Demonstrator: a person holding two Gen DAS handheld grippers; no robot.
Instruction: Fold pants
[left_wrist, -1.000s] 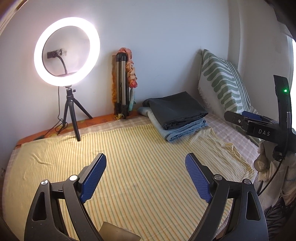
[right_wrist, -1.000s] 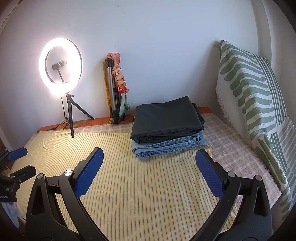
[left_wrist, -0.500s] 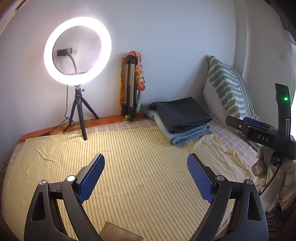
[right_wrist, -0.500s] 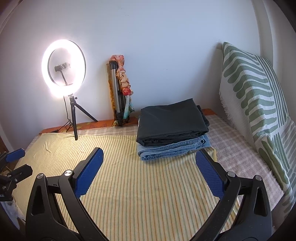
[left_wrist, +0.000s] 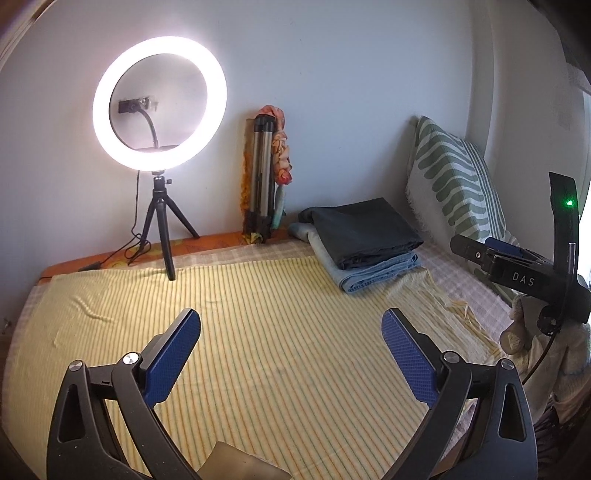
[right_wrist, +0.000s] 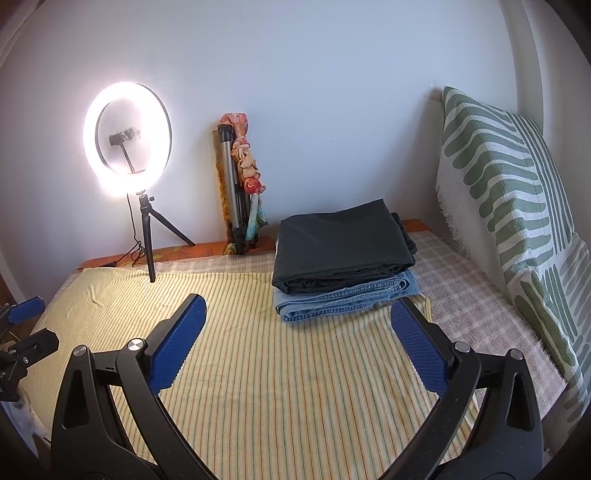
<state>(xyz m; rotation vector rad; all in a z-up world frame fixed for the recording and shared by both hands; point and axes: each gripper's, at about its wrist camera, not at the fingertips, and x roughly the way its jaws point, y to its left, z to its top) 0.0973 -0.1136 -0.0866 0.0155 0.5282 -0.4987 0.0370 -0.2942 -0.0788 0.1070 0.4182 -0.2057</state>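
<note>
Across the striped bed cover (right_wrist: 295, 387), folded dark pants (right_wrist: 343, 247) top jeans (right_wrist: 347, 299); soft, limp cloth, best pinched at edges, left gripper (left_wrist: 291, 354) jaws opening empty, right gripper (right_wrist: 299, 332) jaws spread wide.

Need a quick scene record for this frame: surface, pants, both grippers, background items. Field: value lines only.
surface: bed covered by a yellow striped sheet
pants: dark folded pants stacked on folded blue jeans, far right part of the sheet
left gripper: jaws opening, nothing between them, over bare sheet
right gripper: open, empty, pointing toward the stack
contact: neither gripper touches the pants
background: lit ring light on a small tripod, folded tripod against the wall
right side: green patterned pillow propped up
</note>
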